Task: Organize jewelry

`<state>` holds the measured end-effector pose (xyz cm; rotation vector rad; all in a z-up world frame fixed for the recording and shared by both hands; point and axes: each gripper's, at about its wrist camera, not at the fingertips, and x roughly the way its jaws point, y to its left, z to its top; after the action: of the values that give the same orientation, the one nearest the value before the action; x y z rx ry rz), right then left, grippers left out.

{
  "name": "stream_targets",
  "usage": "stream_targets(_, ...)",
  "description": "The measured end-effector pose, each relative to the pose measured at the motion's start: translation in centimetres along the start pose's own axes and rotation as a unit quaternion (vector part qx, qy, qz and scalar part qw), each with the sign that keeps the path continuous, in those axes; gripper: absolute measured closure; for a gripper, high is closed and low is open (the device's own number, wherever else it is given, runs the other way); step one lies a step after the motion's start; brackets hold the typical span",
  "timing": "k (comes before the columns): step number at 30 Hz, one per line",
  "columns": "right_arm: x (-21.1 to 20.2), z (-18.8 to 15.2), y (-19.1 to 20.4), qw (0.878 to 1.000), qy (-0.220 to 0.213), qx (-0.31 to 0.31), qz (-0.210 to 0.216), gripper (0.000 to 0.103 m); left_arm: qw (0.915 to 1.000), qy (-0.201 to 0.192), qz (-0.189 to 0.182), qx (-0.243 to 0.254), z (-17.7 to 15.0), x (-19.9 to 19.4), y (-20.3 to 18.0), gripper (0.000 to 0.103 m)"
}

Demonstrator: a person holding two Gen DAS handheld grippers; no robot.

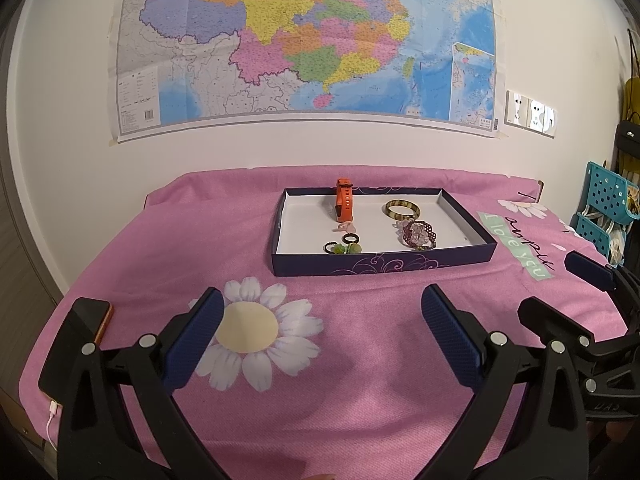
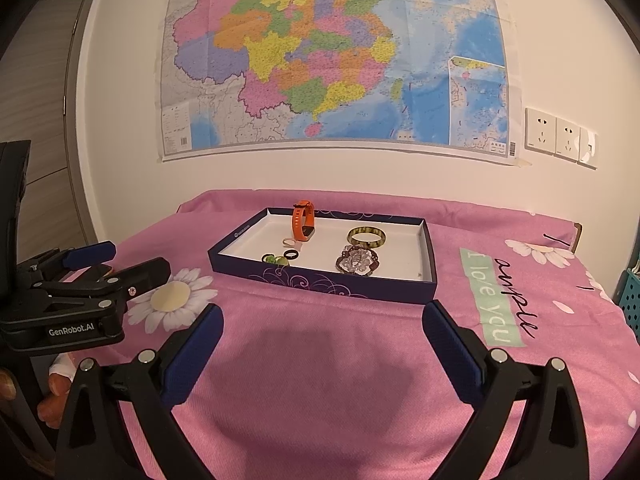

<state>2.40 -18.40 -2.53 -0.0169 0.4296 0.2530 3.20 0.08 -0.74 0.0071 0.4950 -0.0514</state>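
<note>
Left wrist view: one shallow dark-blue cardboard tray (image 1: 380,266) is seen holding one orange watch band (image 1: 344,200), one greenish bangle (image 1: 402,209), one purple beaded bracelet (image 1: 420,234). Left gripper (image 1: 322,316) and right gripper (image 2: 322,328) are both spread wide, empty.

The left gripper (image 1: 320,312) and the right gripper (image 2: 322,326) both hover side by side, pointing forward, each with its jaws spread wide and nothing between them. The right one sits just to the right of the left. Fingers (image 2: 56,384) of the person's left hand show beneath the left gripper's body.
</note>
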Motion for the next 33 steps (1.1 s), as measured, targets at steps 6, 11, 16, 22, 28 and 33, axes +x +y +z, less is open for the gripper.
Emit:
stream_targets(6,0.04,0.03,0.00,1.000,0.001,0.001,0.000,0.007,1.0000,0.000,-0.001,0.002,0.03,0.18,-0.05,0.006)
stream_targets(11,0.04,0.12,0.04,1.000,0.000,0.001,-0.001,0.007,1.0000,0.000,-0.003,0.003,0.01,0.22,-0.05,0.006)
stream_targets(16,-0.01,0.10,0.04,1.000,-0.001,0.001,-0.002,0.007,1.0000,-0.001,-0.003,0.006,0.05,0.18,-0.16,0.006)
stream_targets(22,0.00,0.09,0.07,1.000,-0.001,0.001,-0.001,0.007,1.0000,-0.001,-0.003,0.006,0.07,0.15,-0.22,0.006)
stream_targets(28,0.01,0.06,0.14,1.000,0.000,0.001,-0.001,0.007,1.0000,-0.001,-0.003,0.007,0.05,0.16,-0.20,0.006)
stream_targets(33,0.00,0.07,0.15,1.000,0.000,0.001,0.000,0.007,1.0000,-0.001,-0.004,0.006,0.06,0.15,-0.20,0.006)
